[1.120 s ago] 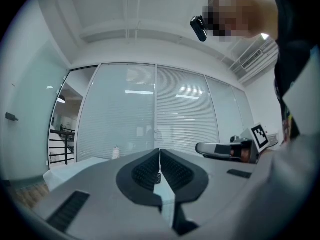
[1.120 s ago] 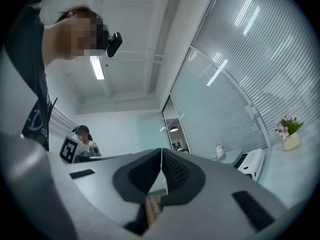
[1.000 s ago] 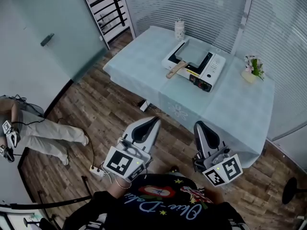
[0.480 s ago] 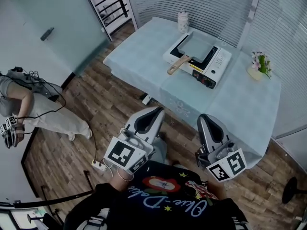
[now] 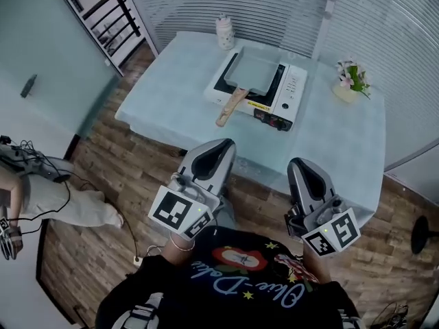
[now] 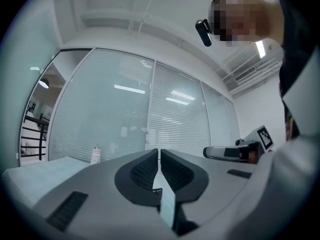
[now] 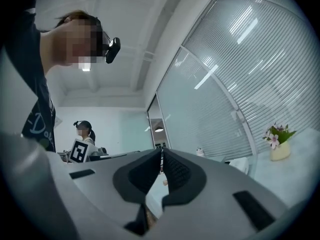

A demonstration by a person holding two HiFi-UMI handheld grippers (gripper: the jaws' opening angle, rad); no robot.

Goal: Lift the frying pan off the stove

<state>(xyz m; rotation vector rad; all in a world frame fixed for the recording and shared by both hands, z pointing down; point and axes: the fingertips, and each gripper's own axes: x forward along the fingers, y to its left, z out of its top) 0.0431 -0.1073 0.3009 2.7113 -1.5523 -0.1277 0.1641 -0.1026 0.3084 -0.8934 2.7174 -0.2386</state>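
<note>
You are in an office-type interior, not a home kitchen. Confirm this by the full-height glass partition walls (image 5: 48, 40) and the slatted blinds (image 5: 274, 5) enclosing the room, the wood-plank floor (image 5: 116, 177), and the wall-mounted air-conditioning unit (image 6: 248, 74) near the ceiling. The only cooking equipment is a portable stove (image 5: 291, 91) on a cloth-covered table (image 5: 171, 74).
</note>
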